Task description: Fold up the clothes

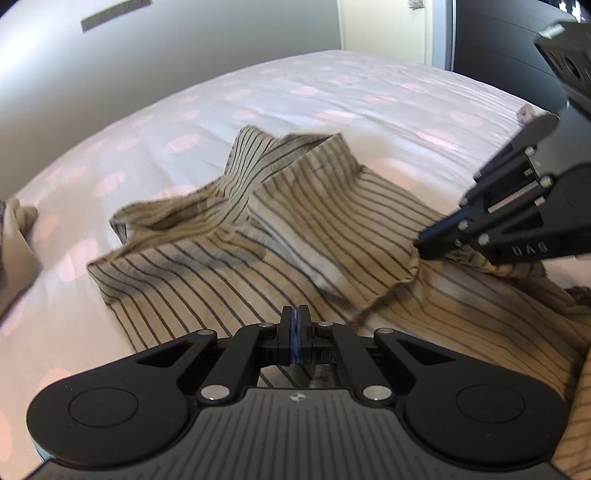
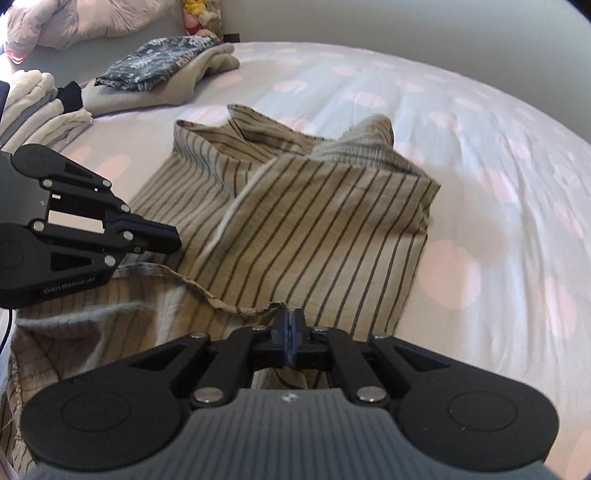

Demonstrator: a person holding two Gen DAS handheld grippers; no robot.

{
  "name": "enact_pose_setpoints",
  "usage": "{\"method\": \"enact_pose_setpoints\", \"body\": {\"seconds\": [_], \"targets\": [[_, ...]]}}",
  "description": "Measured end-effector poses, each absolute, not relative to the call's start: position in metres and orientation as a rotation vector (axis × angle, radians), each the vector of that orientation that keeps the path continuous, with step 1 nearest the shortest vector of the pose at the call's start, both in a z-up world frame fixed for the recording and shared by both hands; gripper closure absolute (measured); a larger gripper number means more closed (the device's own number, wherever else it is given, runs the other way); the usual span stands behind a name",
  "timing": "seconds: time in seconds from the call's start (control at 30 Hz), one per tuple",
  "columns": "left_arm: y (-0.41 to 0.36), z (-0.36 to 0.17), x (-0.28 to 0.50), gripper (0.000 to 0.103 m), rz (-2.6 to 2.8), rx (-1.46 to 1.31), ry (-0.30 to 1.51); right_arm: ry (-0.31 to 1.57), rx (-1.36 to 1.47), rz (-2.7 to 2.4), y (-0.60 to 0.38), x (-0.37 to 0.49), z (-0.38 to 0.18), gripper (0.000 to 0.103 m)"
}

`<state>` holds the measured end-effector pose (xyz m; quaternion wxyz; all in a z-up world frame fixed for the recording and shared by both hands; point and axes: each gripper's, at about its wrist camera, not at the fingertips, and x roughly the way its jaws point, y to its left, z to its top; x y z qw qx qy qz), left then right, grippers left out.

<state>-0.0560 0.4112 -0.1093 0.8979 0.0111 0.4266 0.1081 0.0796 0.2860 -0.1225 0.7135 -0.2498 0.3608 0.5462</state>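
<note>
1. Folded clothes [image 2: 155, 70] are stacked at the far left of the bed [image 2: 480, 155].
2. The left hand-held gripper [image 1: 295, 314] is closed, pinching the hem of a striped shirt [image 1: 303, 221].
3. The shirt lies partly folded mid-bed.
4. The right hand-held gripper [image 2: 291, 317] is closed on the same frayed hem.

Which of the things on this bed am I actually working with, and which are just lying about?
In the job:
- striped garment
- left tongs, shut
- right tongs, shut on the striped garment's hem

Lying about:
- floral folded cloth on the beige folded garment
- cream clothes pile
- soft toys
</note>
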Motion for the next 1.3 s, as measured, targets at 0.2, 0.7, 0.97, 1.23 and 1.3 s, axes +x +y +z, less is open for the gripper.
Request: {"method": "enact_pose_setpoints", "body": {"seconds": [0.2,0.7,0.97,1.23,1.3], "targets": [[0.414,-0.102,-0.077,0.093,0.261,-0.055,0.839,0.764,-0.477,1.199,0.264,0.088,-0.103,0.087],[0.362,-0.083,-0.155,0.087,0.429,-0.107,0.922,0.658,-0.53,1.125,0.155,0.035,-0.088,0.076],[0.371,-0.107,-0.171,0.086,0.487,-0.161,0.964,0.643,-0.603,1.11,0.171,0.029,-0.108,0.088],[0.384,-0.11,-0.171,0.09,0.474,-0.254,0.913,0.613,-0.587,1.112,0.193,0.054,-0.094,0.102],[0.385,-0.111,-0.169,0.09,0.472,-0.252,0.913,0.622,-0.573,1.12,0.202,0.064,-0.091,0.102]]}}
